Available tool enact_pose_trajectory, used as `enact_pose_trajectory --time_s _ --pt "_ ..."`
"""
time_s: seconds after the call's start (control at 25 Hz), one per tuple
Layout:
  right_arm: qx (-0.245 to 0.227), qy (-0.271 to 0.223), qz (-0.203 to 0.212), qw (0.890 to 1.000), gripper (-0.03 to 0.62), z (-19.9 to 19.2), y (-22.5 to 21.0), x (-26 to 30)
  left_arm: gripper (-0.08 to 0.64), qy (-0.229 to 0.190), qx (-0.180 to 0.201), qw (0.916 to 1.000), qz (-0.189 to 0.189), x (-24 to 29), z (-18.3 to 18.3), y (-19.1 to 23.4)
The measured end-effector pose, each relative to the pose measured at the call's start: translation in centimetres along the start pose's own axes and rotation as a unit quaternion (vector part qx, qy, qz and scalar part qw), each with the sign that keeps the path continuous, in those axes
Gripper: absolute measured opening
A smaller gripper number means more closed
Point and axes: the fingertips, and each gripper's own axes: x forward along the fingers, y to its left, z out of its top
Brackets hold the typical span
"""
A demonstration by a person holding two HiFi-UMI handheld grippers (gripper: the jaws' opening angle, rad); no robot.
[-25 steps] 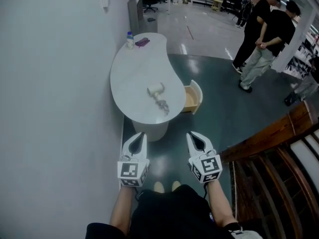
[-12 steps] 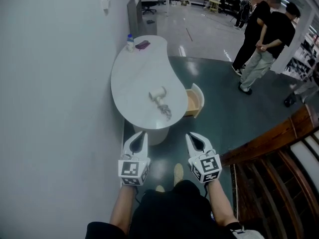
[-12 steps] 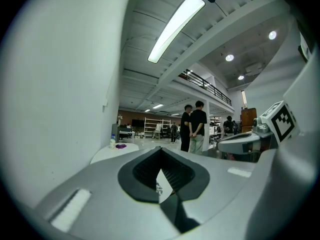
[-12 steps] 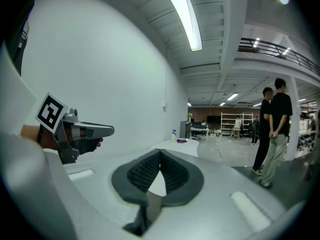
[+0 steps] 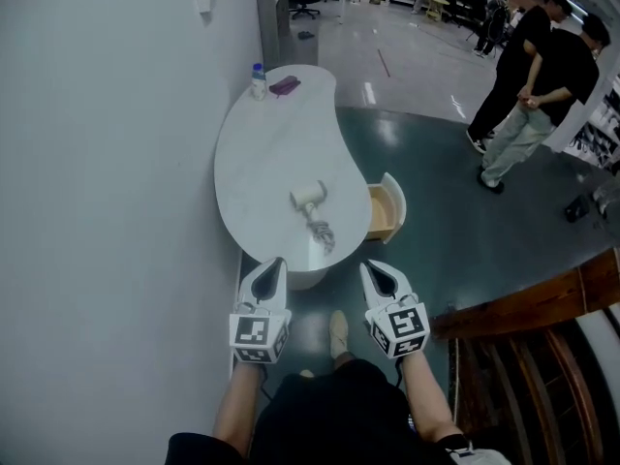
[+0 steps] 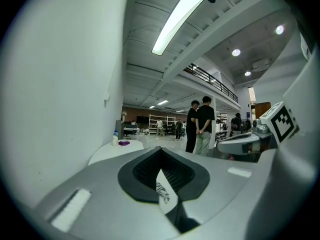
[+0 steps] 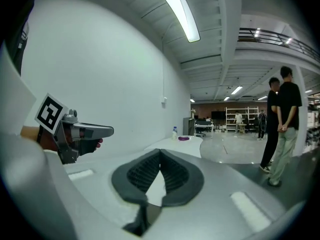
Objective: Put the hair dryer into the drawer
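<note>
1. A hall with a grey-green floor (image 5: 436,231) is seen from above, and a white curved table (image 5: 262,153) is set against the wall at the left.
2. The hair dryer (image 5: 308,198) is laid on the table toward its near end, with the cord (image 5: 323,232) bunched just beside it.
3. The drawer (image 5: 381,213) is pulled open at the table's right side, near the hair dryer.
4. A bottle (image 5: 258,80) and a purple item (image 5: 284,86) are placed at the far end.
5. The left hand-held gripper (image 5: 275,263) and the right hand-held gripper (image 5: 369,268) are held side by side before the table's near edge, apart from the hair dryer. The jaws of each are pressed together, empty.
6. Two people (image 5: 542,76) are seen standing at the far right.
</note>
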Motion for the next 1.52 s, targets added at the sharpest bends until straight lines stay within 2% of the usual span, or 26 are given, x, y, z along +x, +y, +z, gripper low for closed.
enact_pose_trajectory --time_s 0.24,0.6,0.84,1.12,1.52 --pt "0.010 0.006 0.019 1.000 0.003 0.4 -5.5 4.7 0.008 0.008 -0.010 0.9998 0.015 6.5 0.5 0.0" --pt "0.019 0.020 0.073 0.997 0.003 -0.4 -10.0 11.1 0.008 0.040 -0.019 0.9973 0.058 13.2 -1.2 1.1" --pt "0.019 0.026 0.115 0.993 0.003 -0.9 -11.0 14.9 0.008 0.046 -0.016 0.9948 0.089 15.7 -1.5 2.4" --pt "0.024 0.050 0.151 0.987 0.003 -1.9 -10.3 18.8 0.008 0.075 -0.028 0.9898 0.118 16.8 -3.0 4.2" --pt "0.022 0.106 0.167 0.980 0.003 -6.1 -9.4 23.7 0.008 0.111 -0.059 0.9846 0.121 18.5 -8.0 7.2"
